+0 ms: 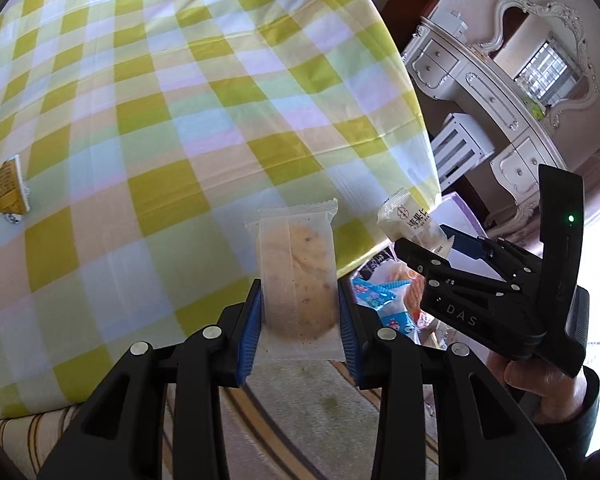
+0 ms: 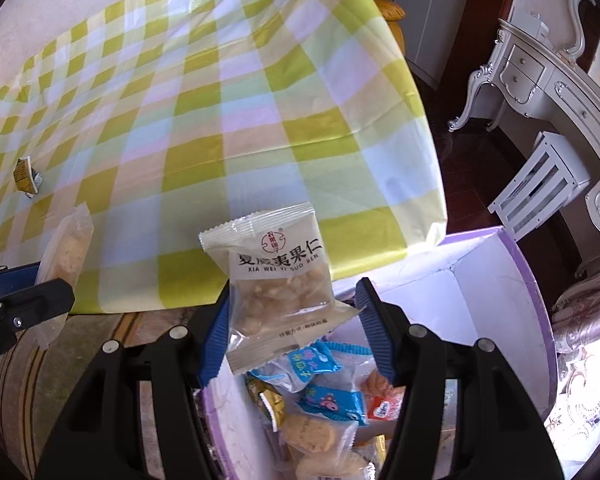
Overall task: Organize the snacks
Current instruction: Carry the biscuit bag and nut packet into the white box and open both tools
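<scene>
Blue ribbed pads on your left gripper (image 1: 298,320) pinch a clear-wrapped round biscuit (image 1: 298,280) on both sides, and the packet stands upright between them, its crimped top edge above the fingertips. It hangs over the near edge of the table (image 1: 180,120), which wears a yellow, white and pastel checked cloth, with striped carpet (image 1: 300,400) below.

Your right gripper (image 2: 296,320) carries a translucent nut packet (image 2: 280,284) with red and black printed characters. Its left pad presses the packet's side. The right pad sits at the crumpled corner of the wrapper, and you cannot tell how firmly it bears there, but the packet hangs clear of everything else, so the jaws are closed on it. From the left wrist view you see this same gripper to the right, with your hand (image 1: 540,388) wrapped around its handle and a green light lit on its body.

Directly under the nut packet sits a round box (image 2: 512,280) with a lilac rim and white inner wall, standing on the floor just beside the table's near right corner. Inside lie several snacks: 2 blue packets with cartoon print (image 2: 332,400), a gold-wrapped piece (image 2: 270,400), more clear-wrapped biscuits (image 2: 308,436) and an orange-red packet (image 2: 382,400).

Further out, 1 small yellow packet (image 1: 8,188) lies alone on the cloth at the far left, well apart from both grippers.

Beyond the table's right edge stands a white ornate dressing table (image 1: 500,92) with a mirror (image 1: 548,68), and a white stool (image 1: 460,148) in front of it.
</scene>
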